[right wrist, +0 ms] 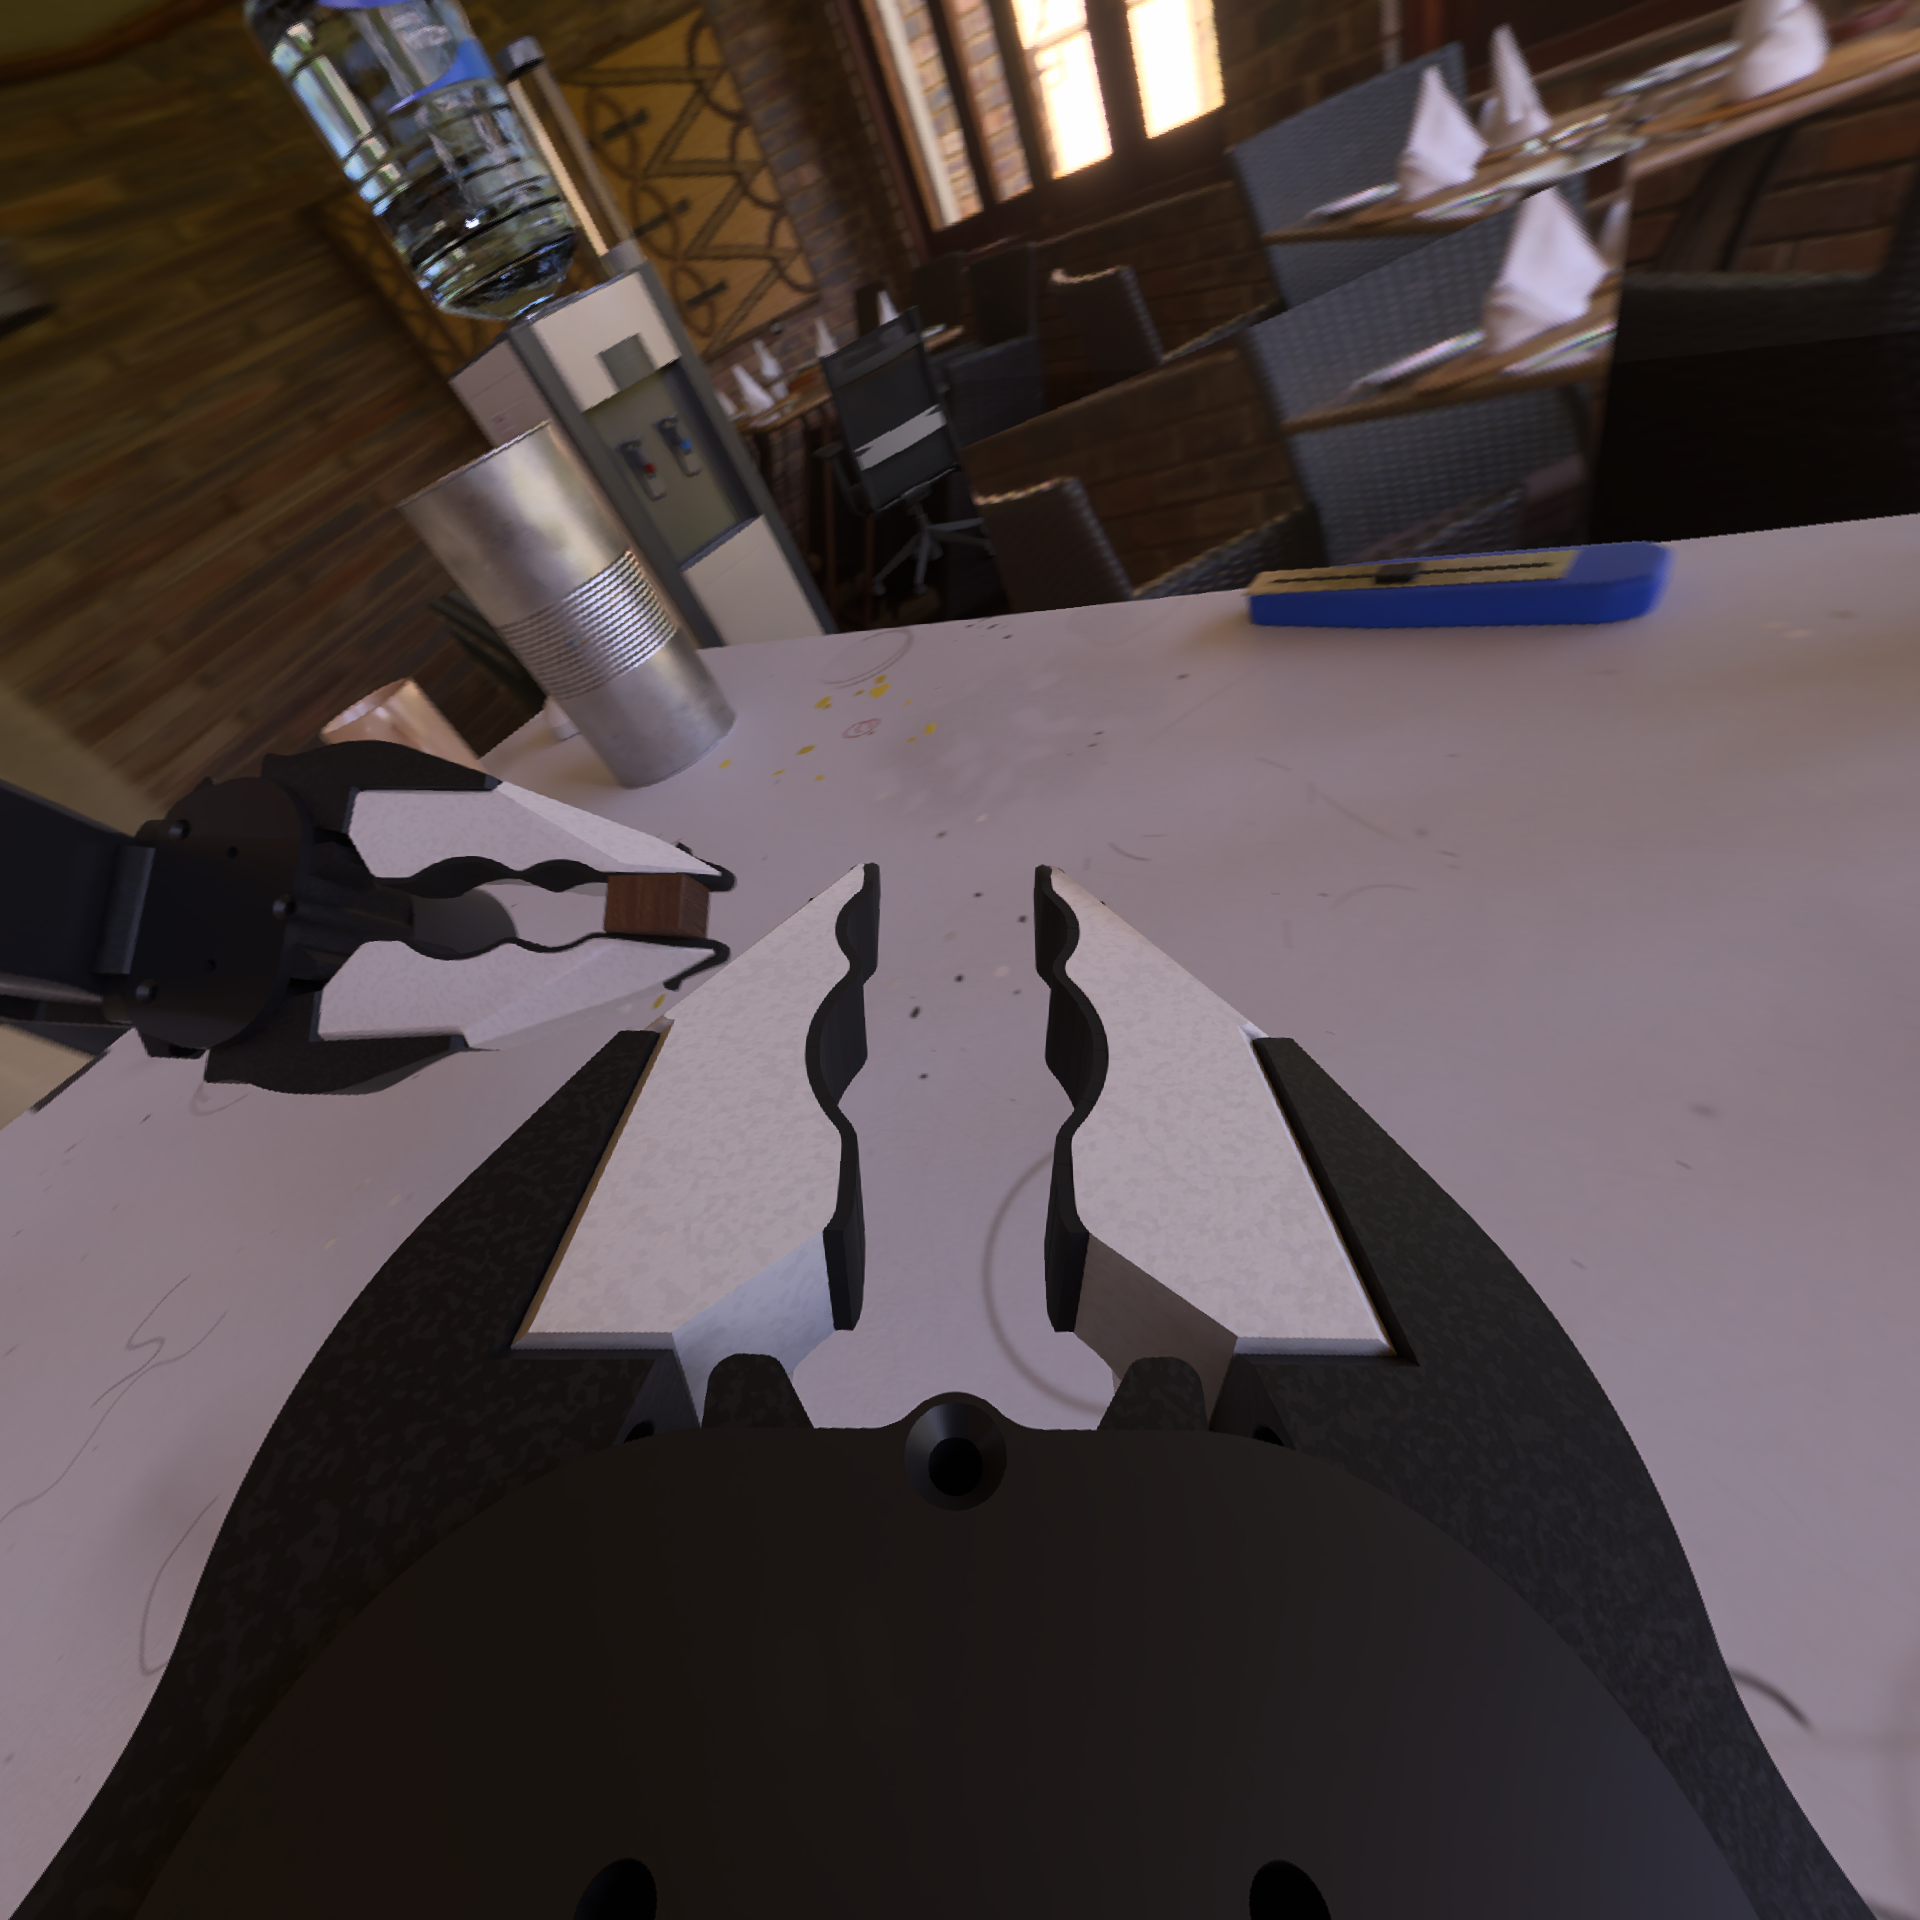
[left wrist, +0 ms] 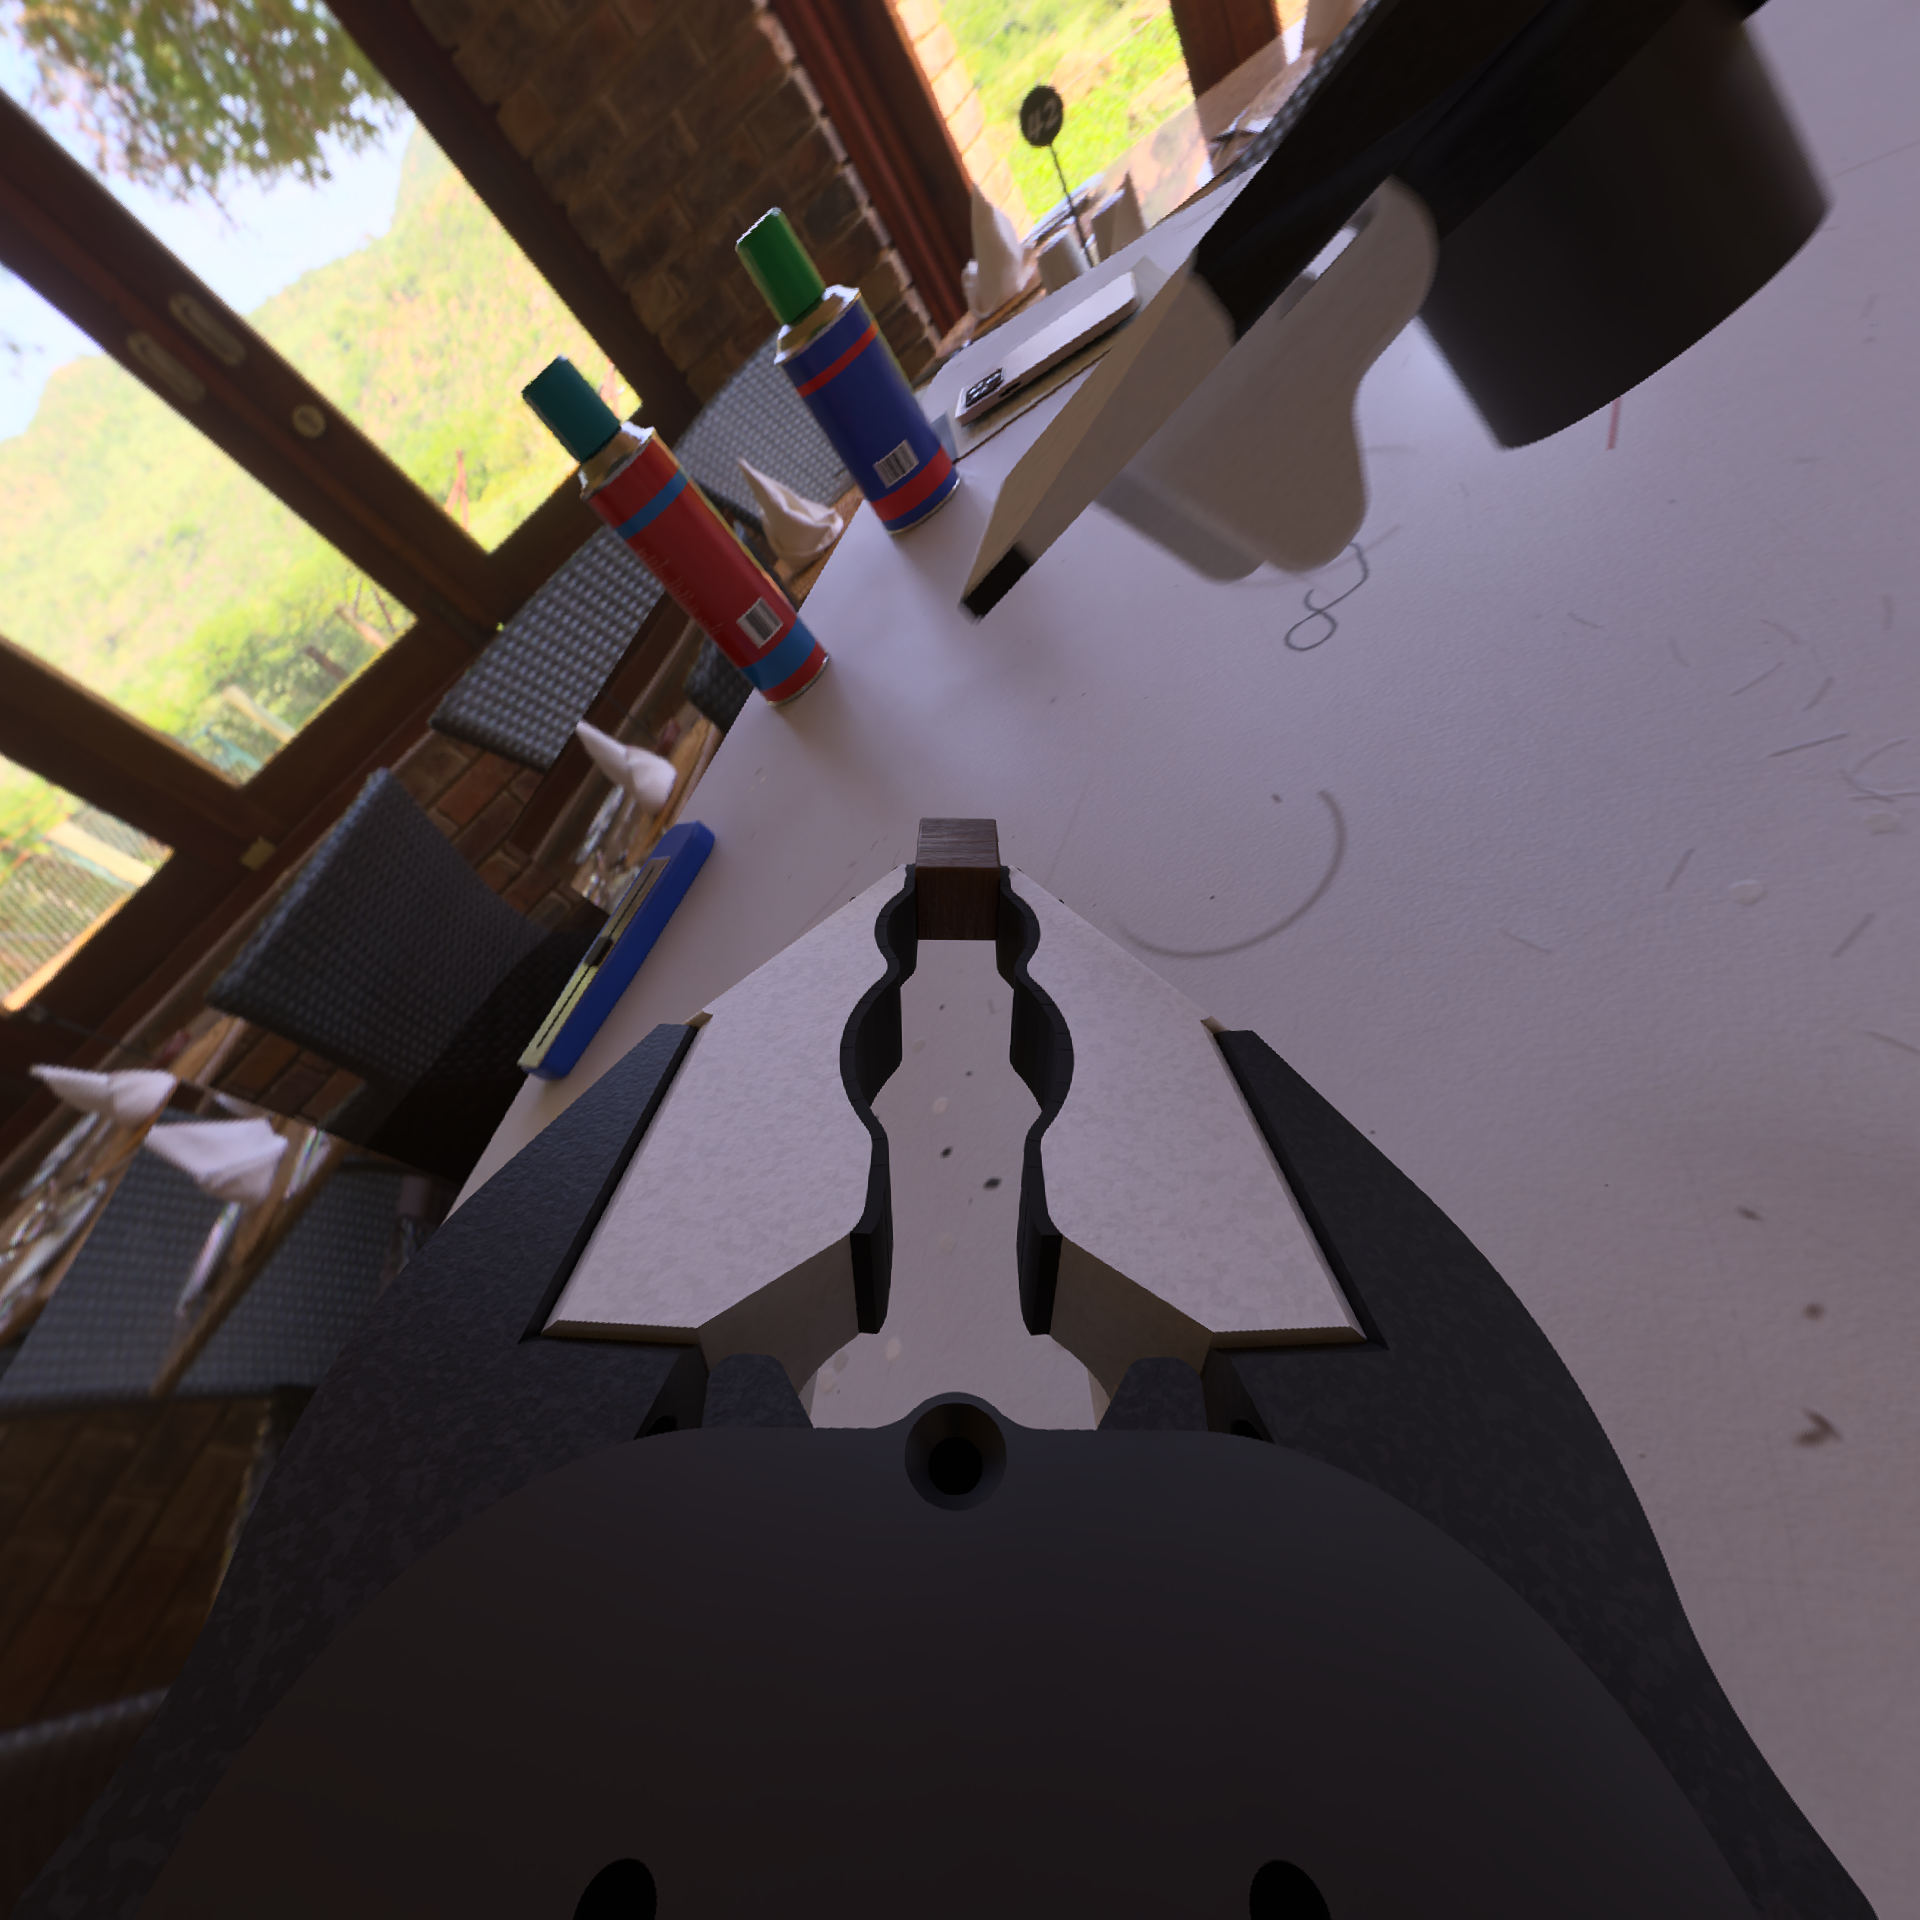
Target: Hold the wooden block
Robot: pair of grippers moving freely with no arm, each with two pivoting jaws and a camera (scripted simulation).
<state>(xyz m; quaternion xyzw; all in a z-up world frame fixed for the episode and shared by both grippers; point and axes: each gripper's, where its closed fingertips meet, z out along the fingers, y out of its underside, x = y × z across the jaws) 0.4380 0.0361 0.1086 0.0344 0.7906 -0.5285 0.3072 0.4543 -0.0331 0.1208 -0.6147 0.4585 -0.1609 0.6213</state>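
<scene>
A small dark wooden block (left wrist: 957, 883) sits clamped between the tips of my left gripper (left wrist: 957, 902), which is shut on it above the white table (left wrist: 1455, 1039). In the right wrist view the same block (right wrist: 655, 904) shows in the left gripper (right wrist: 691, 914) at the left, held off the table. My right gripper (right wrist: 956, 883) is open and empty, its tips just right of the block. The right gripper also shows in the left wrist view (left wrist: 1299, 416) at the upper right, blurred.
A red spray can (left wrist: 696, 540) and a blue spray can (left wrist: 862, 405) stand near the table's far edge, with a phone (left wrist: 1049, 353) on a grey slab (left wrist: 1091, 457). A blue box cutter (right wrist: 1455, 587) lies near the edge. A metal cylinder (right wrist: 582, 603) stands at a corner.
</scene>
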